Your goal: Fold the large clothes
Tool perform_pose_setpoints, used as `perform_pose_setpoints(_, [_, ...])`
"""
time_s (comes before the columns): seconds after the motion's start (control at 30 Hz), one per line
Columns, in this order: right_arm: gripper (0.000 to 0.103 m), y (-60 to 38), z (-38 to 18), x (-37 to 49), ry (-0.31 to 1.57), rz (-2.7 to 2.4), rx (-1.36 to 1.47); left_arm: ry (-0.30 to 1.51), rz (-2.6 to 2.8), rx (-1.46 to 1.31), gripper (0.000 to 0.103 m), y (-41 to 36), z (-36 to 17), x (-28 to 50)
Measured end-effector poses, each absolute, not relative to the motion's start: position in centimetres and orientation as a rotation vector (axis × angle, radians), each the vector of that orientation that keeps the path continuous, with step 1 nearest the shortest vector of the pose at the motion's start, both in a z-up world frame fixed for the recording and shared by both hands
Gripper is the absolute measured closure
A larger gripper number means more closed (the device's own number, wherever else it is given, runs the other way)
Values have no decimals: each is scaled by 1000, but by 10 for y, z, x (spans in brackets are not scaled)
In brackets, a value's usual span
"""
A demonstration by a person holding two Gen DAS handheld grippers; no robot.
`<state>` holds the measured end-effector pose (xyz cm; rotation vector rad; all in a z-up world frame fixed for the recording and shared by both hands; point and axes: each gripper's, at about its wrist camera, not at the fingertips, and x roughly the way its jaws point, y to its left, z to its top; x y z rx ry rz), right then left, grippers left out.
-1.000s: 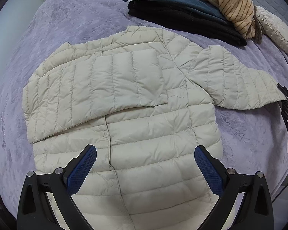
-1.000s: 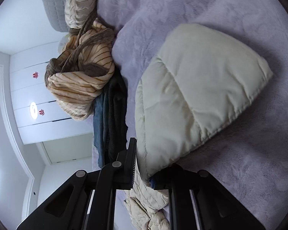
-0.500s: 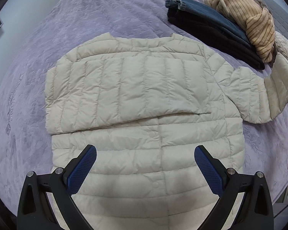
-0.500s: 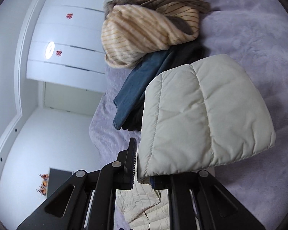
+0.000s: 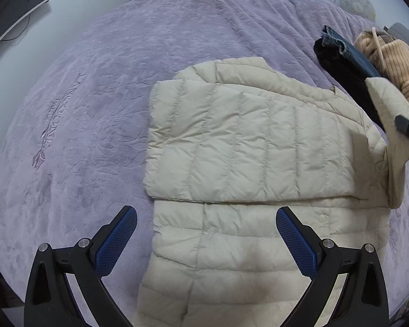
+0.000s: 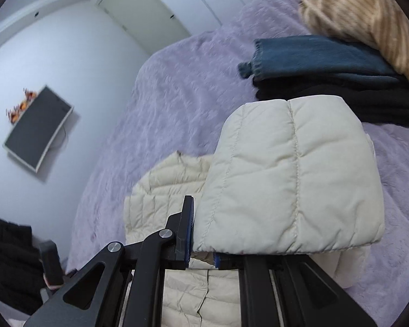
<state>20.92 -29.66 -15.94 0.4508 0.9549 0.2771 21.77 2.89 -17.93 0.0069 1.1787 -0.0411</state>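
A cream quilted puffer jacket [image 5: 245,163] lies flat on the purple bedspread [image 5: 95,95], with one sleeve folded across its chest. My left gripper [image 5: 204,239] is open and empty, hovering over the jacket's lower body. My right gripper [image 6: 201,245] is shut on the cuff of the other sleeve [image 6: 291,179] and holds it lifted above the jacket body [image 6: 166,190]. The lifted sleeve and right gripper show at the right edge of the left wrist view [image 5: 390,114].
A stack of folded dark clothes and jeans [image 6: 327,76] with a striped tan garment [image 6: 368,13] on top sits at the far side of the bed, also in the left wrist view [image 5: 349,62]. A monitor [image 6: 38,128] stands by the wall.
My right gripper has lifted the sleeve off the bed and carried it inward over the jacket. My left gripper has shifted so the jacket now sits more to the right in its view.
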Motion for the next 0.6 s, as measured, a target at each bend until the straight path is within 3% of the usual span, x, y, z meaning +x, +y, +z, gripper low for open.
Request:
perform_pose_setpoints(0.23, [90,-231,-232,224,1128,296,290,1155,-26,-34,1,51,-197,234])
perform_pose_setpoints(0.37, [88,-228,-242,223,1145,251,273,1156,-46,-49,1,50,-205,240])
perform_pose_setpoints(0.43, [65,-229,-240,222,1146,246,282,1158,-60,-51,1,46,-208,244])
perform_pose_setpoints(0.47, [37,-231,-236,223,1142,245,285,1156,-69,-52,1,44,-209,246])
perform_pose_setpoints(0.5, [24,-232,-231,220,1131,242,285,1155,-76,-55,1,42,-209,248])
perform_pose_setpoints(0.6, [24,-235,-217,213,1110,221,301,1154,-94,-70,1,37,-211,254])
